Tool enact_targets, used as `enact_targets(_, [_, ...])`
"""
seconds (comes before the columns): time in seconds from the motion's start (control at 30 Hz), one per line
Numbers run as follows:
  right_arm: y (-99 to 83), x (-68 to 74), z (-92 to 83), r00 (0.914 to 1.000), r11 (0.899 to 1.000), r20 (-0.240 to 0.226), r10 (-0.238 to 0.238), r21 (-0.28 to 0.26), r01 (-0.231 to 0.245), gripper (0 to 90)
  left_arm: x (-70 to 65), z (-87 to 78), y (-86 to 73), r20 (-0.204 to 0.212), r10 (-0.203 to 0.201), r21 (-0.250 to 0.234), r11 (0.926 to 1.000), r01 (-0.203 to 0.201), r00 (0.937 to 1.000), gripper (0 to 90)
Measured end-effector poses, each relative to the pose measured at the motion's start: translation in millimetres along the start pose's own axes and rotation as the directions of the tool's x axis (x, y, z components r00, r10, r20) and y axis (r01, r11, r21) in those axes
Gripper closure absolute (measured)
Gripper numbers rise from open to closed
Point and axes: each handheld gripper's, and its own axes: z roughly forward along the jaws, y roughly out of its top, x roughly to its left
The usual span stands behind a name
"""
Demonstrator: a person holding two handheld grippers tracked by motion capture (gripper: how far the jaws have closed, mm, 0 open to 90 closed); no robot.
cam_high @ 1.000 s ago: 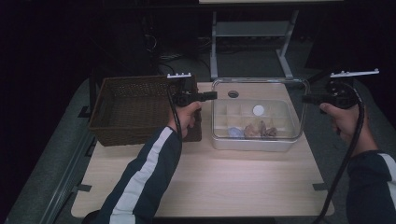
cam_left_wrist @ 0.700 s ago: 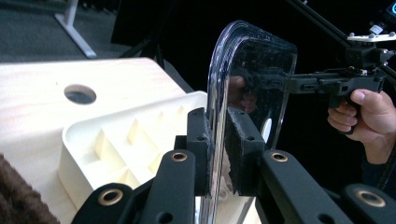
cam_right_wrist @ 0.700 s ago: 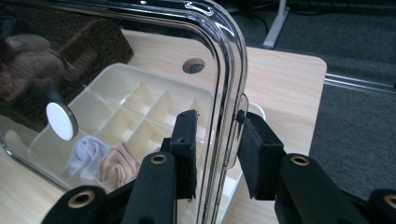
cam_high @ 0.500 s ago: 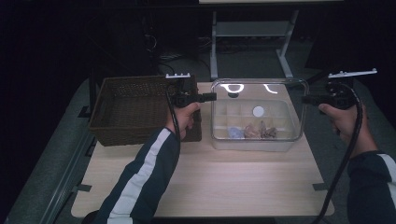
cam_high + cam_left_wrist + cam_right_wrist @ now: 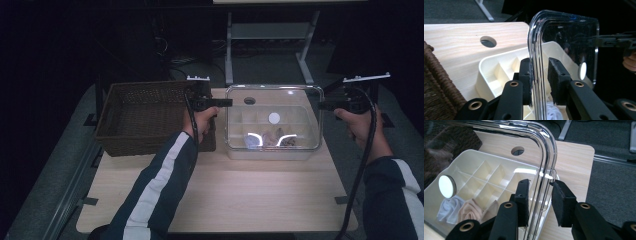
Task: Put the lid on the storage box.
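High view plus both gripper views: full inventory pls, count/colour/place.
table: 1, light wood, under everything
cable hole: 1, dark, far part of the table
basket: 1, brown wicker, left on the table
box: 1, white, divided, right of the basket
lid: 1, clear, over the box
knob: 1, white, round, on the lid
cloths: about three, pale blue and pinkish, in the box
stand: 1, grey, behind the table
left gripper: black, lid's left edge between jaws, which have just been opening
right gripper: black, at the lid's right edge
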Motion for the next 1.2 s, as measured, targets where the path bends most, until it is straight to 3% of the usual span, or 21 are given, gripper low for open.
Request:
enact_targets(0.2, [0.3, -4.8, 13.7, 0.9999, 1.000, 0.014, 0.008, 0.015, -0.008, 66.5, 2.6, 13.4, 0.6, -0.068, -0.005, 0.036, 0.9993, 0.008, 0.9977, 67.5])
enact_targets(0.3, [-0.9, -9.7, 21.6, 0.9996, 0.999, -0.004, 0.029, 0.018, -0.029, 65.6, 4.1, 19.1, 2.4, -0.092, -0.005, 0.064, 0.9979, 0.011, 0.9958, 64.6])
enact_targets(0.47, [-4.2, -17.2, 32.2, 0.9971, 0.998, -0.039, 0.066, 0.016, -0.066, 63.9, 8.8, 27.2, 3.6, -0.113, -0.015, 0.106, 0.9940, 0.027, 0.9935, 62.0])
enact_targets(0.63, [-6.2, -21.6, 40.7, 0.9964, 0.998, -0.049, 0.069, 0.013, -0.068, 61.8, 11.9, 34.6, 4.4, -0.133, -0.012, 0.142, 0.9894, 0.031, 0.9910, 57.9])
enact_targets(0.83, [-11.1, -28.7, 52.3, 0.9895, 0.993, -0.080, 0.121, 0.011, -0.120, 60.1, 9.2, 44.6, 7.1, -0.184, 0.016, 0.210, 0.9773, 0.023, 0.9828, 51.8])
enact_targets(0.9, [-11.7, -29.3, 54.8, 0.9873, 0.991, -0.083, 0.135, 0.014, -0.134, 59.6, 8.8, 47.8, 8.8, -0.193, 0.036, 0.247, 0.9689, 0.013, 0.9806, 49.3])
enact_targets(1.2, [-15.7, -34.1, 66.9, 0.9818, 0.987, -0.099, 0.162, 0.014, -0.162, 56.3, 9.1, 57.2, 9.3, -0.230, 0.072, 0.295, 0.9555, -0.001, 0.9705, 44.0])
